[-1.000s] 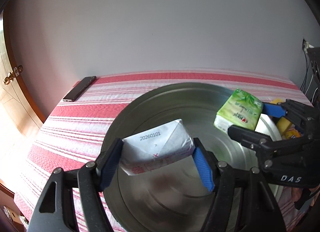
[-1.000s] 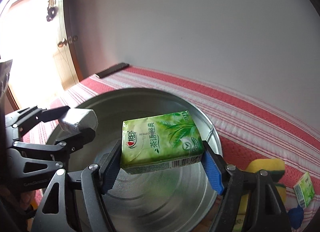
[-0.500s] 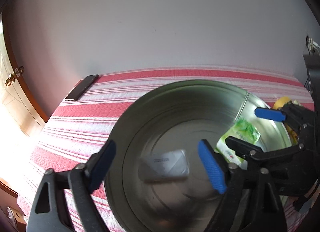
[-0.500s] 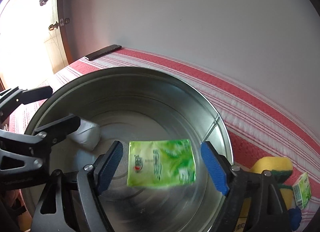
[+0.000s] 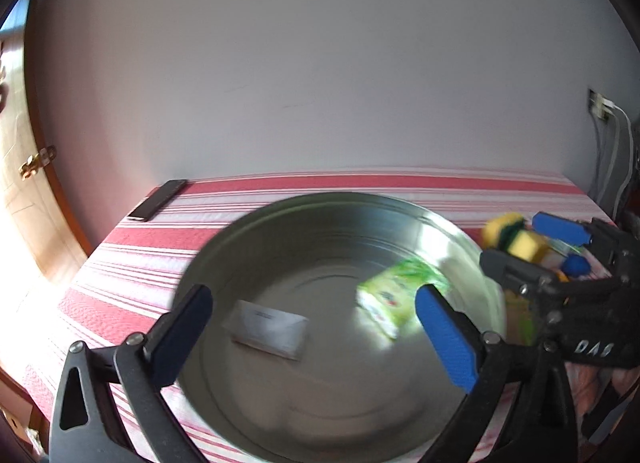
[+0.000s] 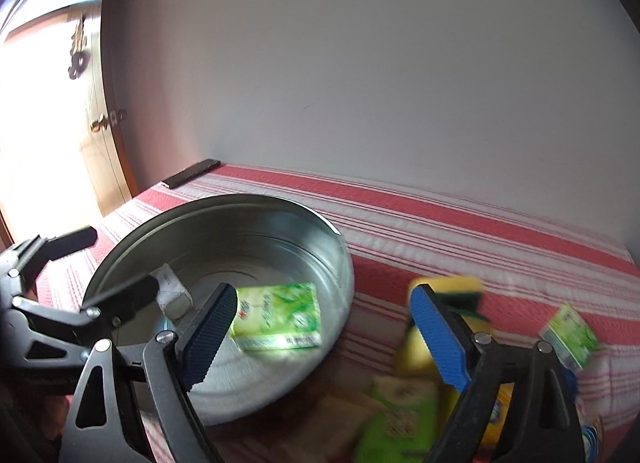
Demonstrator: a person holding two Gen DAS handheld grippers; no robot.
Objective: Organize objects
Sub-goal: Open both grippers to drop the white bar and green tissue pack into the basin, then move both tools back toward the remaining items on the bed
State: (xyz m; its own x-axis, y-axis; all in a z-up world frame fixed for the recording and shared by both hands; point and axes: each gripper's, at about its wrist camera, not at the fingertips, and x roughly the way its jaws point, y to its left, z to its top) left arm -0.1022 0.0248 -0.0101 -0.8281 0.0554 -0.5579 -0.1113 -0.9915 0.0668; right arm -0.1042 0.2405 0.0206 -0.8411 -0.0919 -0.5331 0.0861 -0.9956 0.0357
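Observation:
A round metal basin (image 5: 320, 199) (image 6: 240, 199) sits on the red-striped cloth. Inside it lie a white packet (image 5: 268, 329) (image 6: 172, 291) and a green tissue pack (image 5: 396, 295) (image 6: 276, 315), both loose on the bottom. My left gripper (image 5: 316, 337) (image 6: 100, 269) hovers over the near left rim, its jaws still opening and nothing pressed between them. My right gripper (image 6: 324, 339) (image 5: 536, 249) hangs over the basin's right edge, jaws also opening and holding nothing. The view is blurred by motion.
Right of the basin lie a yellow-and-green sponge (image 6: 452, 291) (image 5: 508, 231), a second green tissue pack (image 6: 568, 335), another green pack (image 6: 400, 415) and other small items. A dark phone (image 5: 158, 199) (image 6: 192, 173) rests at the far left corner. A wall stands behind the table.
Both grippers opened and let go of their packs, which dropped into the basin. Both then pulled back from it, the right one swinging toward the pile on the right.

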